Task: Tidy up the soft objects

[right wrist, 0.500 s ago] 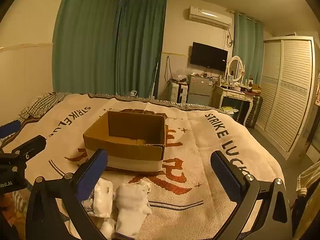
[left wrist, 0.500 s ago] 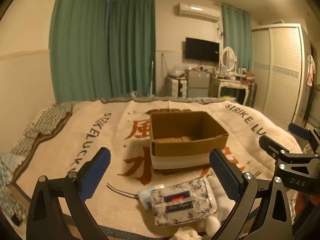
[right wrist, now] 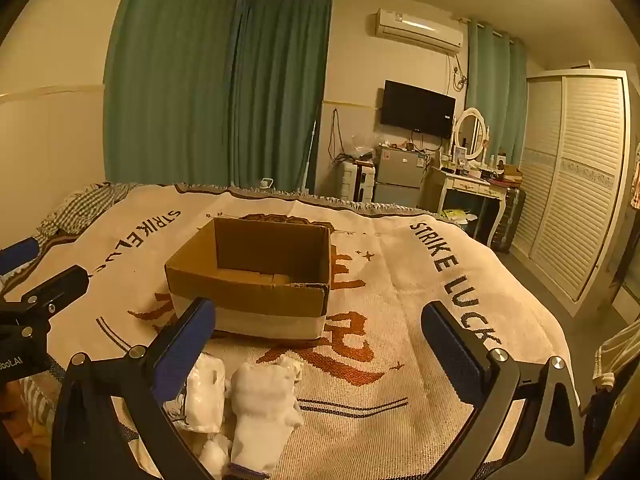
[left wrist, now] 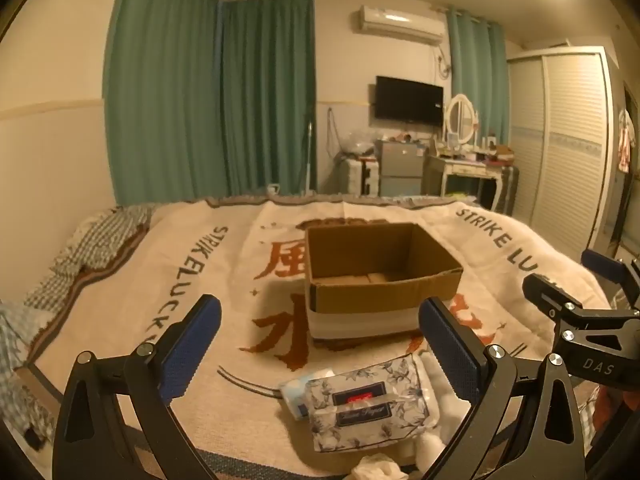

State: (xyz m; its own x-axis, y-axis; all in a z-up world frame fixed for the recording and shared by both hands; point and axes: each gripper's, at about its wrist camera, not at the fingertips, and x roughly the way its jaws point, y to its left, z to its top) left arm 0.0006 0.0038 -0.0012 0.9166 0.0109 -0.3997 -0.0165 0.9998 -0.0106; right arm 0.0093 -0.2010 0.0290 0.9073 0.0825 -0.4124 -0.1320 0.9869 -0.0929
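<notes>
On the bed, at twelve o'clock from my left claw [left wrist: 320, 344], sits the box [left wrist: 380, 280]; the tissue pack [left wrist: 368, 404] lies between its released jaws. My right claw [right wrist: 320, 344] is released too, white rolls [right wrist: 260, 408] at seven o'clock. Nothing blocks either claw. Nothing has shifted since half a second ago.

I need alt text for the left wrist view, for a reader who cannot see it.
An open left tool hovers over a floral tissue pack on a printed blanket, with an open, empty-looking cardboard box just beyond. The right tool, green curtains and a wall television are also visible.
</notes>
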